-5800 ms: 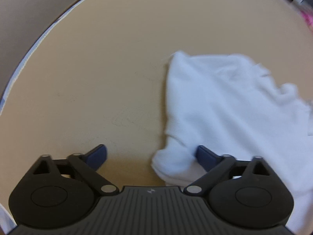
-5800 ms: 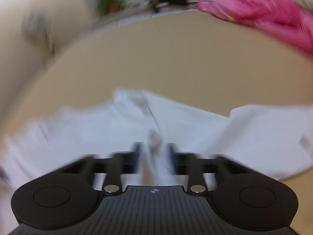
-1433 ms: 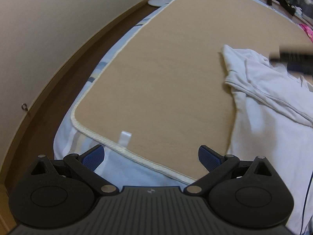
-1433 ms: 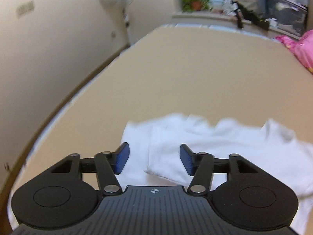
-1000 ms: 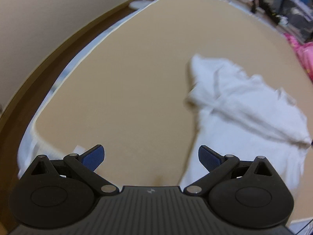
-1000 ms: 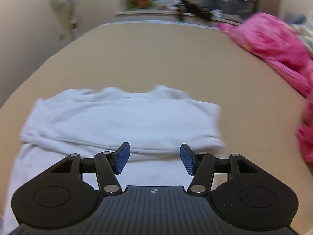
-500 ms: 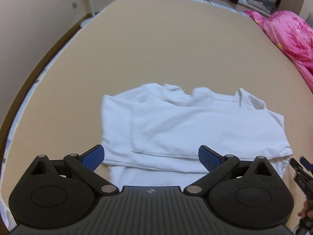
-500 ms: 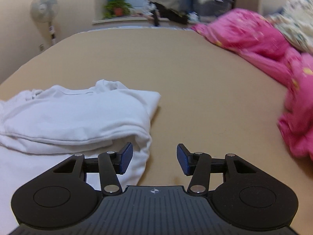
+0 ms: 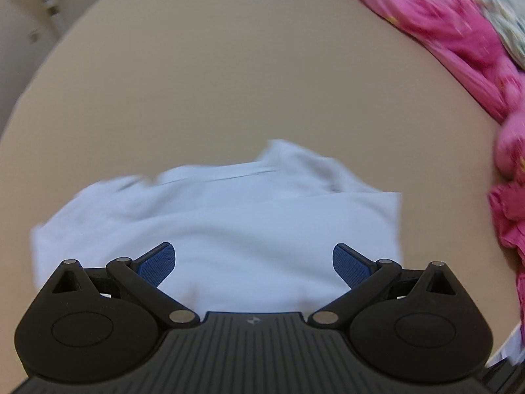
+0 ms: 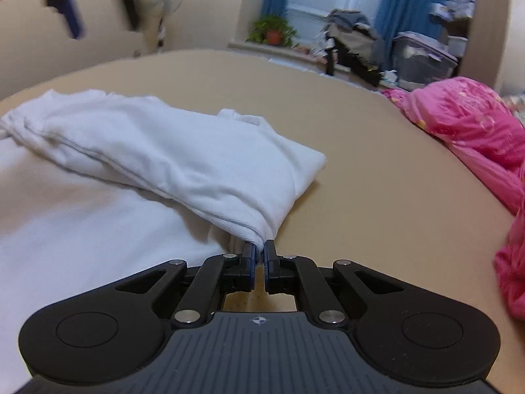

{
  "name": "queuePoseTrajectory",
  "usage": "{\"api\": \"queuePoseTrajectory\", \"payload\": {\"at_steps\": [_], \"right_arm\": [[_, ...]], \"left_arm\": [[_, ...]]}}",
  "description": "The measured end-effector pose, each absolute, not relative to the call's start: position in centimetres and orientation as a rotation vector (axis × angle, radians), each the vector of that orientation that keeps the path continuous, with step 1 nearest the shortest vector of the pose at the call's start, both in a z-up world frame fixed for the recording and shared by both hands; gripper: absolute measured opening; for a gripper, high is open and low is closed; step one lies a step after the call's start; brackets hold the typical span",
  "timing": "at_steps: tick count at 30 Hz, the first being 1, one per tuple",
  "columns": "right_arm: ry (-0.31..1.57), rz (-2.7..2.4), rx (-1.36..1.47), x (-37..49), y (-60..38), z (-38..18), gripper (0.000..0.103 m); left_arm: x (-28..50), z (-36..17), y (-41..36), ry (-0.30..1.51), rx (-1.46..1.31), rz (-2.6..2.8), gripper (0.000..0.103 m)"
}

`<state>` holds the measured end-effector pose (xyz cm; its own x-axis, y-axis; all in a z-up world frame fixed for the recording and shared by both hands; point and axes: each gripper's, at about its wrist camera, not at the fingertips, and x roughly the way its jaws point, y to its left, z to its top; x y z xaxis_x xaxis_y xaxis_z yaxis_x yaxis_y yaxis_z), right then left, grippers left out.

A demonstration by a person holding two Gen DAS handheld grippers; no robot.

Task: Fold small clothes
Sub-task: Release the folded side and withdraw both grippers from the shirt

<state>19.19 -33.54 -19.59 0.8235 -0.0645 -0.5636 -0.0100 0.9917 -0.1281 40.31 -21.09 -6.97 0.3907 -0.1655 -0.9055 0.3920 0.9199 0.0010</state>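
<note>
right tongs: just closed, pinching white shirt corner | left tongs: spread above shirt (blurred) | tan bed mat: bare beyond shirt's right edge | pink blanket further right

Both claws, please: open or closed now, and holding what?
Left claw: open, holding nothing, above the white shirt.
Right claw: just closed on the shirt's corner.

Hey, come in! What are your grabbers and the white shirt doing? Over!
Right gripper just closed, shut on shirt corner. Left gripper open above shirt. Pink bedding off to side, clear.
</note>
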Motion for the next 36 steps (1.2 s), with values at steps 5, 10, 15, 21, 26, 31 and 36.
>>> {"api": "queuePoseTrajectory", "payload": {"at_steps": [5,10,15,21,26,31,36], "right_arm": [[0.561,-0.046,0.041,19.8,-35.6,-20.3,0.004],[0.57,-0.013,0.068,20.1,-36.6,-20.2,0.005],[0.574,-0.003,0.045,20.3,-36.6,-20.0,0.005],[0.483,-0.034,0.102,19.6,-37.5,-18.0,0.005],[0.638,-0.02,-0.05,20.5,-36.4,-20.3,0.005],[0.62,0.013,-0.054,19.7,-37.1,-19.5,0.023],[0.475,-0.001,0.181,18.3,-40.2,-16.8,0.034]], "left_arm": [[41.8,-11.2,-31.3,1.217,0.361,-0.49,0.102],[43.6,-17.5,-39.5,1.358,0.494,-0.494,0.102],[44.1,-20.0,-41.8,1.311,0.502,-0.387,0.05],[45.9,-18.9,-39.3,1.278,0.35,-0.36,0.01],[46.2,-18.5,-38.0,1.258,0.253,-0.387,0.054],[45.2,-14.1,-34.4,1.146,0.17,-0.504,0.094],[42.2,-11.2,-27.1,1.087,0.181,-0.445,0.094]]}}
